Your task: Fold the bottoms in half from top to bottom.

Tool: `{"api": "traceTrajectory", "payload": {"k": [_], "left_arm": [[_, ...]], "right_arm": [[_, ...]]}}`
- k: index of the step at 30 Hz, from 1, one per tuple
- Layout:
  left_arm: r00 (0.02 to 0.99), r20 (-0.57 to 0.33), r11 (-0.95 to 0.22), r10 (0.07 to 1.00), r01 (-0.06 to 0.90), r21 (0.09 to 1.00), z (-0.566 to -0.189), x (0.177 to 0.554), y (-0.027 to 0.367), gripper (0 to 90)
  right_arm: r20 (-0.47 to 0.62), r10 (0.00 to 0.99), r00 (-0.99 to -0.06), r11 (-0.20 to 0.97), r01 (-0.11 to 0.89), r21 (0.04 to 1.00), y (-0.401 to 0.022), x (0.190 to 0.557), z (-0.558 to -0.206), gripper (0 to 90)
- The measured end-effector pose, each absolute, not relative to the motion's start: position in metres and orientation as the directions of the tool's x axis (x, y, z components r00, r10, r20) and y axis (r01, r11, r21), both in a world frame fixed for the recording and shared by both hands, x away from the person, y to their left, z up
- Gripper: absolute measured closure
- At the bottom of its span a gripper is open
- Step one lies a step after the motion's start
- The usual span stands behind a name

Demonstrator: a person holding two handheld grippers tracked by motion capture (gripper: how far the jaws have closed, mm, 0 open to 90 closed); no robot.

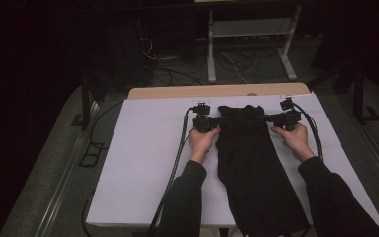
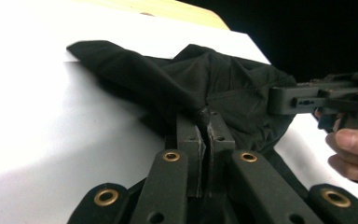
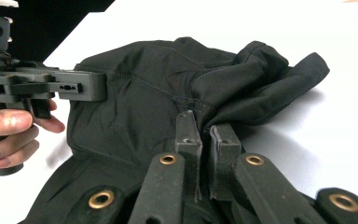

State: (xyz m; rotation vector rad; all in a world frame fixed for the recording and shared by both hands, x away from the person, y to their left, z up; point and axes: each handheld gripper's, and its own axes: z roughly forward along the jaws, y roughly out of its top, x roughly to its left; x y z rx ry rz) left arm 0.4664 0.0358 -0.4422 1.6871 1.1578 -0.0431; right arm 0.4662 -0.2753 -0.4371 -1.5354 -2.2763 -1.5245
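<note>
- Black garment [image 1: 249, 158] lay lengthwise on the white tabletop [image 1: 138, 163], far end near the tabletop's back edge, near end hanging off the front edge betw. the person's sleeves.
- Fabric: matte, thin woven cloth w/ visible stitched seams; soft folds and creases at the far end, flatter and smoother toward the near end.
- Shape in high view: long, narrow at the top, widening toward the near edge; far end bunched and lifted into a ridge.
- Left gripper [image 1: 218, 120] sat at the garment's left top corner, held by the left hand [image 1: 202, 140]. In left gripper view its jaws were pressed together on a pinched fold of the cloth [image 2: 205, 84], fabric drawn into a tight point at the tips.
- Right gripper [image 1: 268, 118] sat at the right top corner, held by the right hand [image 1: 292, 137]. In right gripper view its jaws were clamped on a gathered edge of the cloth [image 3: 168, 93], w/ a slim gap showing lower down betw. the jaw blocks.
- Grippers: hard black plastic/metal, angular links w/ brass-coloured rivets; black cables trailing back over the tabletop.
- Tabletop: smooth white sheet, flat, rectangular; a pale wooden strip [image 1: 217, 91] showed along its far edge.
- Both grippers faced each other across the bunched top end, cloth stretched betw. them.
</note>
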Motion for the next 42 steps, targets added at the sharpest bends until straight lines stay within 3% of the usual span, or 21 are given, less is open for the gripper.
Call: {"api": "traceTrajectory", "payload": {"k": [35,42], "left_arm": [[0.629,-0.487,-0.074,0.607,0.654,0.752,-0.415,0.401,0.044,86.1],[0.624,-0.52,-0.047,0.584,0.665,0.745,-0.418,0.381,0.052,86.1]], "right_arm": [[0.493,0.664,-0.562,0.041,0.686,0.726,-0.287,0.401,-0.421,83.0],[0.504,0.649,-0.569,0.05,0.694,0.719,-0.285,0.39,-0.422,83.0]]}}
